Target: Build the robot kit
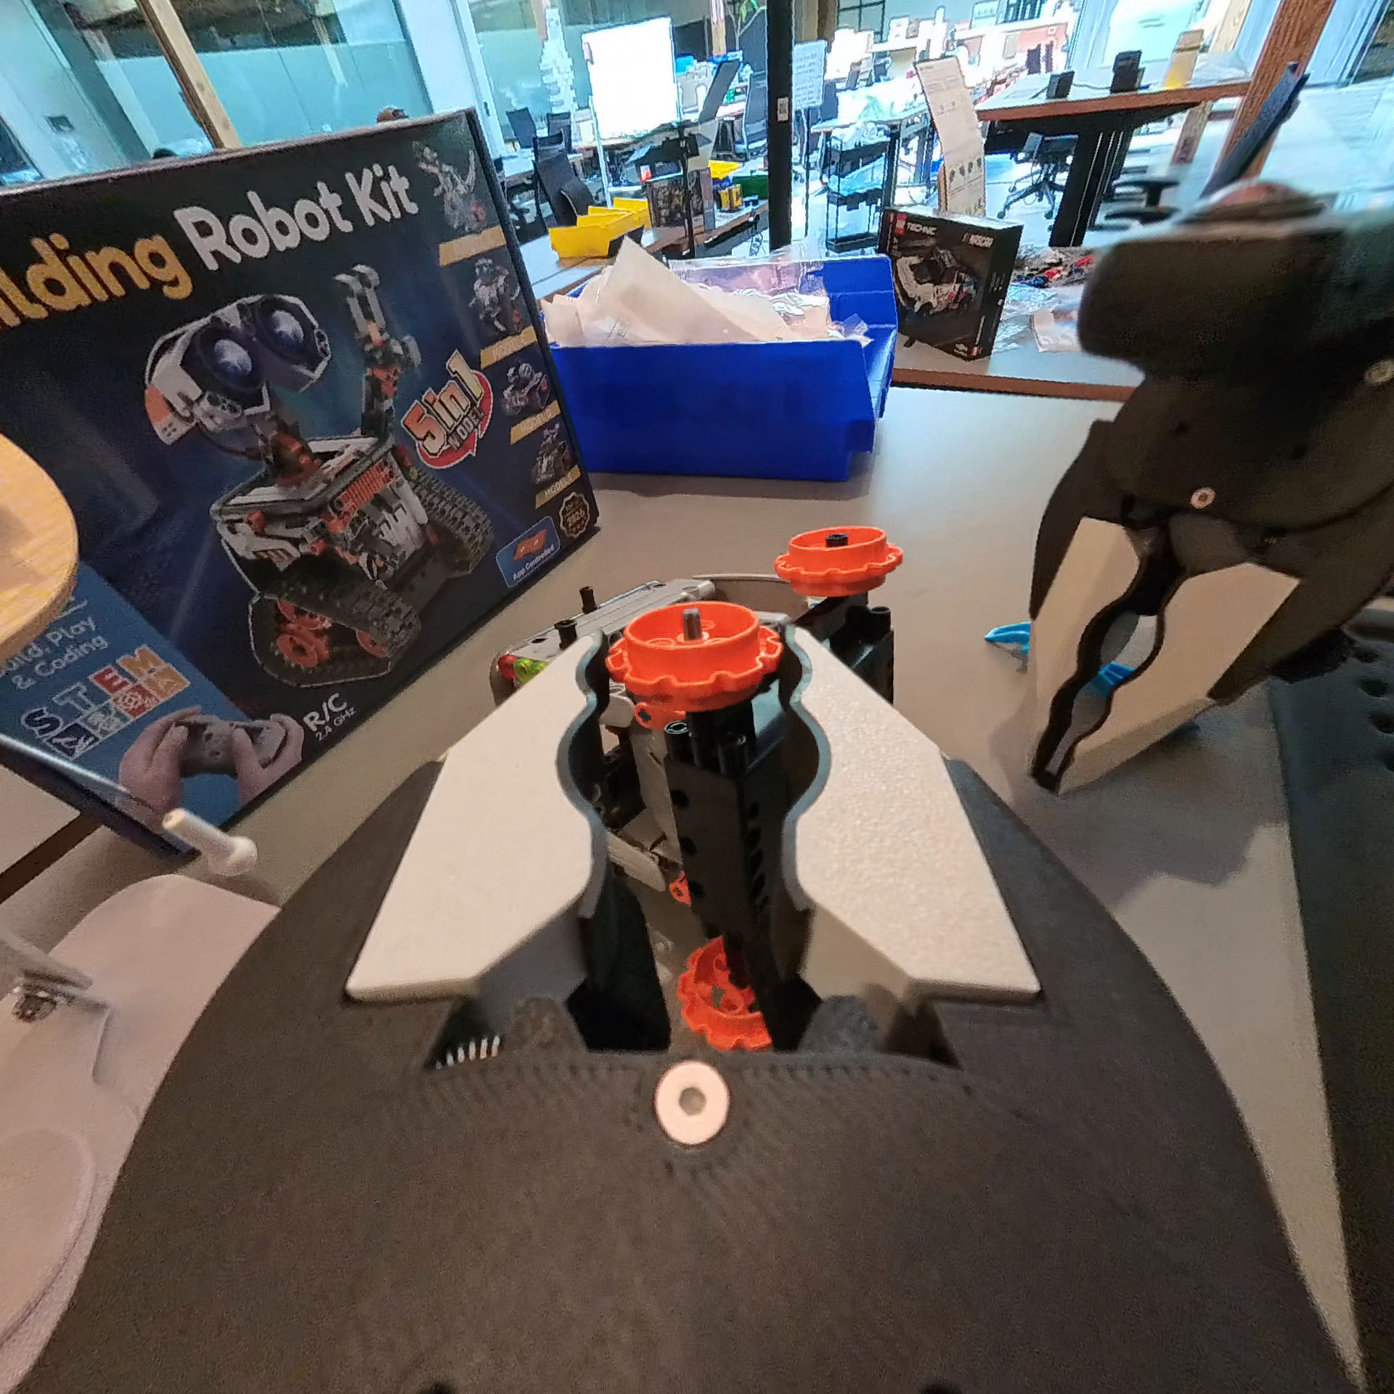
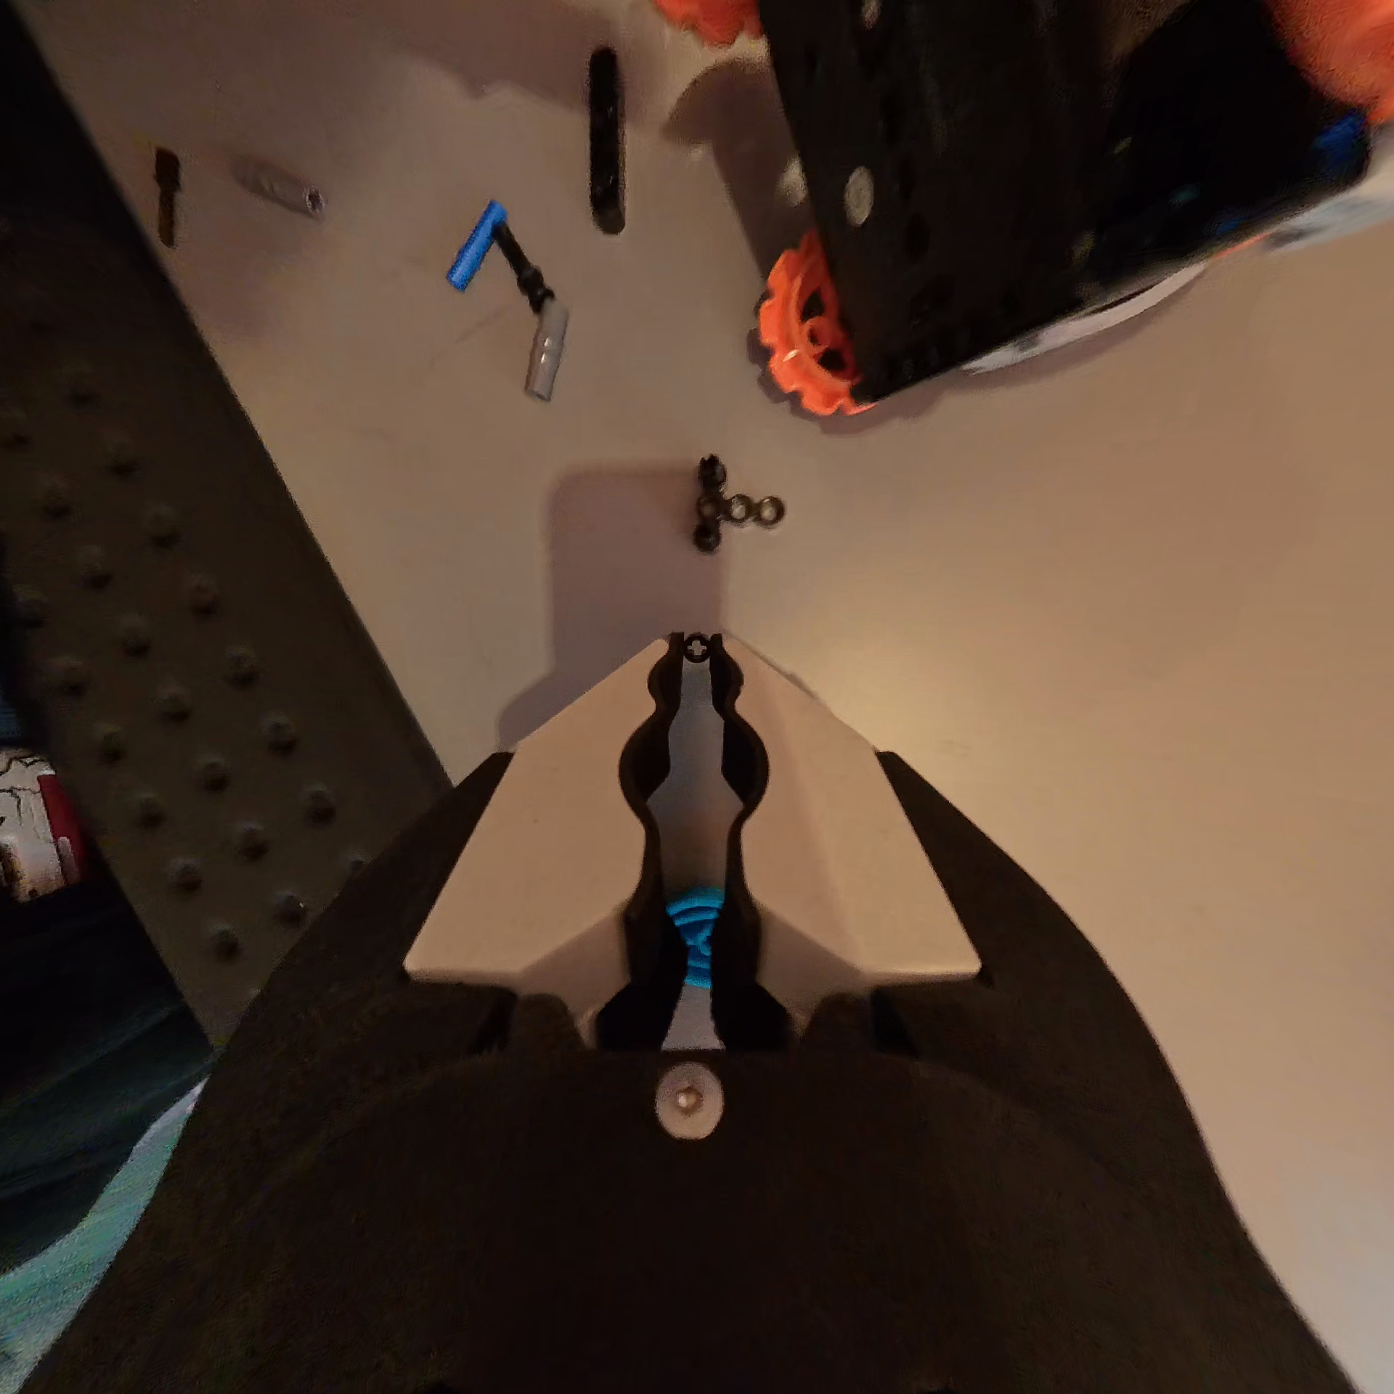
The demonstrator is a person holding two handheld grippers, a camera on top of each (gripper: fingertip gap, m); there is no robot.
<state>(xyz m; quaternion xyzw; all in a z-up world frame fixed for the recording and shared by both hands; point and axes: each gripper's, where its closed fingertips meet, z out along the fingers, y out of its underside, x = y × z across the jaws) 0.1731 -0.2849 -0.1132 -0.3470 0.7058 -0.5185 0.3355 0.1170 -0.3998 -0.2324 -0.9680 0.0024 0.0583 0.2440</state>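
Broadly, a glossy kit box [image 1: 279, 452] leans upright at the back of the smooth grey table [image 1: 943, 483], beside a blue plastic bin [image 1: 724, 407] of crumpled clear bags. The left gripper [image 1: 690, 679] clamps a black studded-beam model [image 1: 724, 815] with toothed orange wheels [image 1: 690, 652], held just above the table. The right gripper [image 2: 698, 649], its jaws nearly together, pinches a tiny black pin [image 2: 698, 647]. Near it lie a black T-shaped connector [image 2: 728, 509] and a blue-and-grey peg piece [image 2: 513, 290].
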